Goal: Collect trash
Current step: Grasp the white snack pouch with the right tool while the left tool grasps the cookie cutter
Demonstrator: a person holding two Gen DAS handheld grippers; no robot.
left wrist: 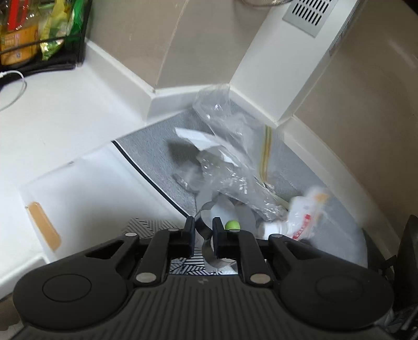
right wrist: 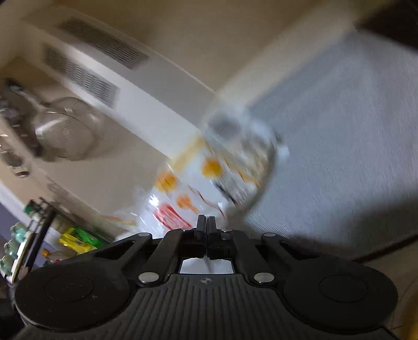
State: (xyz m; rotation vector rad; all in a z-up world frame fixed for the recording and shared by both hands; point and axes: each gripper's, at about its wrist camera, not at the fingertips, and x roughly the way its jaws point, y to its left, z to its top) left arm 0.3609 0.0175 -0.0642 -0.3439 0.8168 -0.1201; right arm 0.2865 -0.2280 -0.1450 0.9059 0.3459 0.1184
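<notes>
In the left wrist view a heap of trash lies on a grey mat point(left wrist: 156, 146): a crumpled clear plastic bag point(left wrist: 227, 157), white paper scraps point(left wrist: 198, 137) and a zip bag with a yellow stripe point(left wrist: 266, 149). My left gripper point(left wrist: 203, 222) is closed narrowly on a curled grey-white strip point(left wrist: 207, 248) that runs between its fingers. A small green ball point(left wrist: 232, 225) sits by the right finger. A blurred white wrapper with red print point(left wrist: 300, 217) hangs at the right. In the right wrist view my right gripper point(right wrist: 207, 221) is shut on that white wrapper with orange and red print point(right wrist: 209, 177), lifted above the grey mat point(right wrist: 339, 130).
A translucent white board with an orange grip point(left wrist: 44, 230) lies on the white counter point(left wrist: 65, 117) left of the mat. A black rack of snack packets point(left wrist: 39, 31) and a white cable point(left wrist: 15, 86) sit at the back left. Beige walls and a white vented unit point(left wrist: 305, 10) close the corner.
</notes>
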